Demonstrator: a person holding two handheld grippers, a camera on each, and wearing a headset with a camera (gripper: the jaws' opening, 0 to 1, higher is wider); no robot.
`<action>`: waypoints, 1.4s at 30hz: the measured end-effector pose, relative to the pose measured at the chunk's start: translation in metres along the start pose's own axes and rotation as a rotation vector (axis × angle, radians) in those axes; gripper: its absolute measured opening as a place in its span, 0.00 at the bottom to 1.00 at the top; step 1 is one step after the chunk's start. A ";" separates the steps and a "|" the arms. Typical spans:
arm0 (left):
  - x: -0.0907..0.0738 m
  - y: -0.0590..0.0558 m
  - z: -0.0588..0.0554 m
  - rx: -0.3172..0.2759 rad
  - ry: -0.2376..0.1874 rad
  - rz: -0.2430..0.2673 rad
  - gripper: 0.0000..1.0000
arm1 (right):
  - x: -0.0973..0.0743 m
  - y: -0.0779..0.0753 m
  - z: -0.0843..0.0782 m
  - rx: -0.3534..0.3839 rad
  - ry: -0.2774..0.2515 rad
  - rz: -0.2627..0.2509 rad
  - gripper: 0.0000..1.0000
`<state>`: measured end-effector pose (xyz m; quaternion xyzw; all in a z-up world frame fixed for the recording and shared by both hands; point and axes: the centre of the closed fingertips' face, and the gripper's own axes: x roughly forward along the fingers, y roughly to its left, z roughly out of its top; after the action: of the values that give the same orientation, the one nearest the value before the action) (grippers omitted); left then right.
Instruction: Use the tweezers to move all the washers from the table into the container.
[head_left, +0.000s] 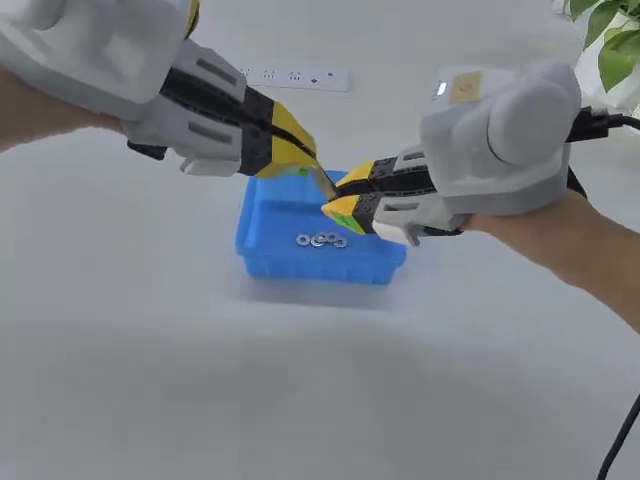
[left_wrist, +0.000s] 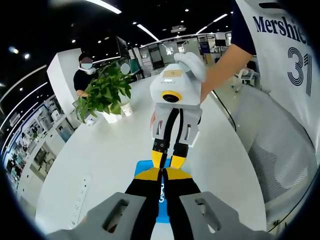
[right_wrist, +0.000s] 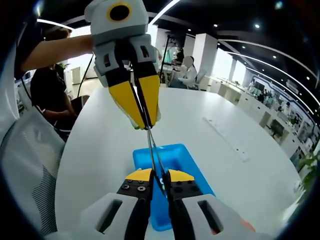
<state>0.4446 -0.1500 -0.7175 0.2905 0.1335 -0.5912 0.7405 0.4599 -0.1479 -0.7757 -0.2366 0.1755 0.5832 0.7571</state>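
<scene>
- Closest to the headset, the left gripper (head_left: 312, 170) reaches in from the upper left and the right gripper (head_left: 336, 210) from the right. Their yellow jaws nearly meet tip to tip above a blue container (head_left: 320, 266).
- Several washers (head_left: 320, 240) lie in a loose cluster on the container's floor, near its front wall.
- Round the container the white tabletop (head_left: 150, 350) is bare. A power strip (head_left: 295, 76) lies at its far side and a plant (head_left: 610, 40) leans in at the top right corner.
- From the left gripper view, that gripper's own jaws are pressed together at the bottom, with the right gripper's yellow tips just beyond them. A sliver of blue container shows underneath.
- From the right gripper view, the tweezers (right_wrist: 152, 150) run as two thin metal blades between the grippers. The left gripper's jaws are clamped on the upper end. The right gripper's own jaws are closed in on the lower end, directly over the container.
</scene>
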 end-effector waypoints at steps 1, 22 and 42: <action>-0.002 -0.003 0.000 -0.001 0.000 0.003 0.05 | -0.002 0.003 0.001 -0.005 0.003 0.002 0.11; -0.002 -0.076 -0.038 -0.109 0.032 -0.026 0.05 | -0.015 0.074 -0.026 -0.081 0.127 0.143 0.08; 0.041 -0.099 -0.104 -0.238 0.123 -0.093 0.06 | 0.011 0.088 -0.079 -0.080 0.247 0.204 0.07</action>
<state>0.3759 -0.1345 -0.8491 0.2298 0.2610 -0.5860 0.7319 0.3783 -0.1655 -0.8600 -0.3172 0.2668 0.6302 0.6566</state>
